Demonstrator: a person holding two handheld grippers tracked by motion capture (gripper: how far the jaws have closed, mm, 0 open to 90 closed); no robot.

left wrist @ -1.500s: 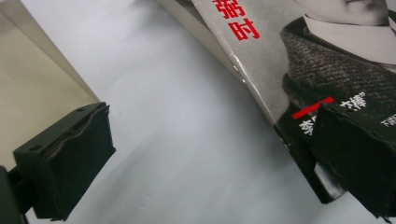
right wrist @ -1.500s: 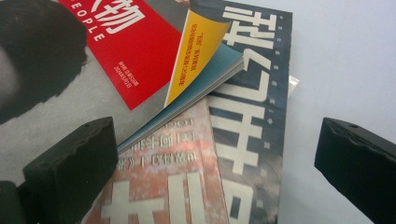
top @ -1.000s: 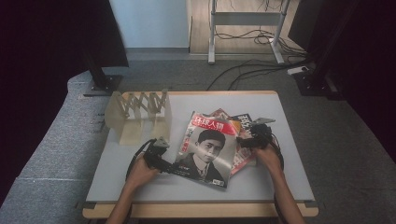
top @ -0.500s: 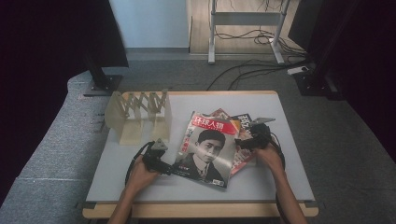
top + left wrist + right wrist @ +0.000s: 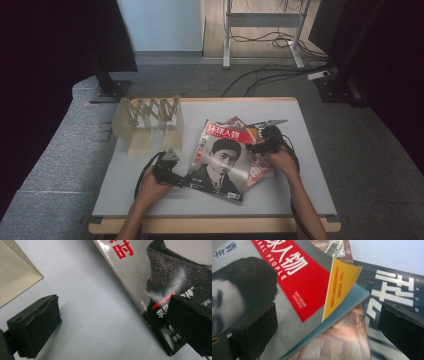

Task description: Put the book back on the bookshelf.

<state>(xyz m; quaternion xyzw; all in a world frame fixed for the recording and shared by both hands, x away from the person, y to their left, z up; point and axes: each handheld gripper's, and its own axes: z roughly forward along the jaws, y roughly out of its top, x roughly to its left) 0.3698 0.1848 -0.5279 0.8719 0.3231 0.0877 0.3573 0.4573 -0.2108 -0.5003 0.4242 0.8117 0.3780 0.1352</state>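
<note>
In the high view a magazine point(image 5: 220, 160) with a portrait cover lies near the middle of the grey table point(image 5: 310, 195), on top of a small pile of other magazines point(image 5: 260, 167) that stick out from under it toward three o'clock. The left gripper point(image 5: 186, 183) sits at the magazine's eight o'clock corner, held by the left hand point(image 5: 152, 182), and the right gripper point(image 5: 251, 148) is at the magazine's two o'clock corner under the right hand point(image 5: 280, 160). A wooden rack point(image 5: 150, 122) stands at ten o'clock from the magazine, well apart from both tools. In the left gripper view the jaws stand wide apart: one is over bare table at seven o'clock, the other at four o'clock over the edge of the magazine point(image 5: 172, 277), and the rack's pale base point(image 5: 15, 277) shows at ten o'clock. In the right gripper view the jaws are also apart, with the magazine's point(image 5: 294, 287) red title band and its lifted yellow page corner between them, and the other magazines point(image 5: 392, 297) at three o'clock.
</note>
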